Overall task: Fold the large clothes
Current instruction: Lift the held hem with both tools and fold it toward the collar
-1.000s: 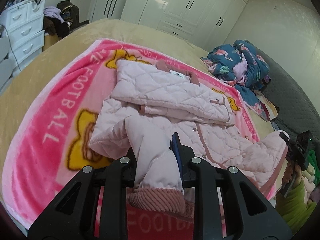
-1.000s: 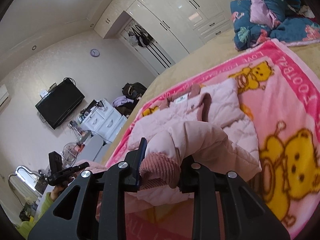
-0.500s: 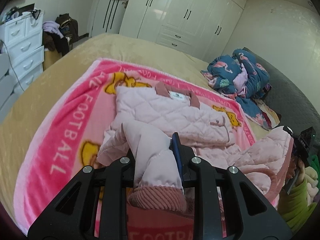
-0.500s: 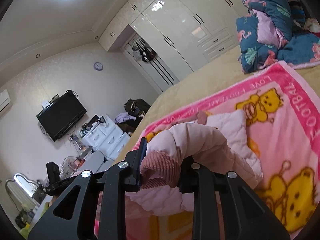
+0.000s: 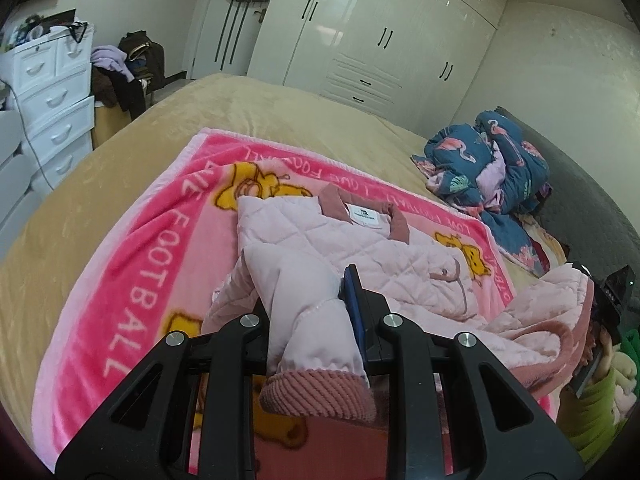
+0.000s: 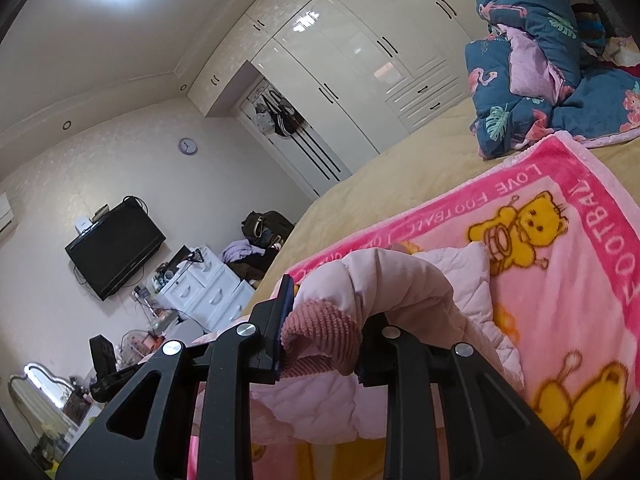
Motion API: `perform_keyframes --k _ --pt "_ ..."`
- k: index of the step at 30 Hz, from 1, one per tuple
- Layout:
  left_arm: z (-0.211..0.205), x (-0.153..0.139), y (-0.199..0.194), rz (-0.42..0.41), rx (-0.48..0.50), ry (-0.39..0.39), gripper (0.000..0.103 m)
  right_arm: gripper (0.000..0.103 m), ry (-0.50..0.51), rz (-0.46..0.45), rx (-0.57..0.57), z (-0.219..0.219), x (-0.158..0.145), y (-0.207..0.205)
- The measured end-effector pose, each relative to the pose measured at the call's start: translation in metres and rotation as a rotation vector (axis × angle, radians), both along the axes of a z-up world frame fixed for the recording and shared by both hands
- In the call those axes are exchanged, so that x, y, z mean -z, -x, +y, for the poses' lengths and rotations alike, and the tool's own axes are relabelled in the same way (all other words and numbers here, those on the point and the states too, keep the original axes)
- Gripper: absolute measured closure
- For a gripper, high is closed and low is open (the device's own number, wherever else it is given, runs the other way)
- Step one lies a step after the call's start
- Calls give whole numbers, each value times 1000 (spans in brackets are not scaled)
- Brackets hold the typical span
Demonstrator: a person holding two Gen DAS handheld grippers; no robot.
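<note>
A pale pink quilted jacket (image 5: 360,256) lies partly folded on a pink bear-print blanket (image 5: 132,280), its collar and white label toward the wardrobes. My left gripper (image 5: 310,312) is shut on one sleeve just above its ribbed dusty-pink cuff (image 5: 316,394), lifted off the blanket. In the right wrist view my right gripper (image 6: 320,332) is shut on the other sleeve at its ribbed cuff (image 6: 320,334), with the jacket (image 6: 460,280) draped beyond it. That right gripper (image 5: 608,300) also shows at the right edge of the left wrist view, held by a hand in a green sleeve.
The blanket (image 6: 580,280) covers a tan bed (image 5: 260,120). A heap of blue flamingo-print bedding (image 5: 488,164) sits at the far right. White drawers (image 5: 48,100) and a clothes pile stand left of the bed, white wardrobes (image 5: 380,40) behind, a TV (image 6: 114,248) on the wall.
Both grippers have risen and drawn back with their sleeves, pulling the lower jacket up off the blanket. More of the room and less of the blanket shows in each view.
</note>
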State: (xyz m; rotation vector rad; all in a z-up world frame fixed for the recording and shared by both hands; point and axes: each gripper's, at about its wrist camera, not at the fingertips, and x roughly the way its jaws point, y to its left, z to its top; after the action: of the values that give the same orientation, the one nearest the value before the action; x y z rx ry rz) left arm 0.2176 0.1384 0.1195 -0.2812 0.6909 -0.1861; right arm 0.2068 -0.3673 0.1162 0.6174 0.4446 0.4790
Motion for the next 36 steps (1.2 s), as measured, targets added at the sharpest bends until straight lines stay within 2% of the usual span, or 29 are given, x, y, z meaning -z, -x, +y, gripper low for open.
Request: perform_keyframes --k 7,15,19,27,31,36 --pt "9 -7 -15 -6 -22 26 87 79 -6 -11 24 -2 -8 -16" --pt "7 -26 -41 -32 -30 7 87 79 -10 -38 50 -4 -29 -36" --pt "8 -28 -58 -36 -38 -1 87 79 -12 -29 73 -6 -29 -51" --pt "11 0 -87 -16 -63 -25 85 79 -16 54 116 -4 -4 -88" --pt "14 19 -96 10 -69 -24 85 79 62 100 159 5 11 -102" --pt "14 37 -104 23 -72 -39 84 79 78 126 189 11 29 -115"
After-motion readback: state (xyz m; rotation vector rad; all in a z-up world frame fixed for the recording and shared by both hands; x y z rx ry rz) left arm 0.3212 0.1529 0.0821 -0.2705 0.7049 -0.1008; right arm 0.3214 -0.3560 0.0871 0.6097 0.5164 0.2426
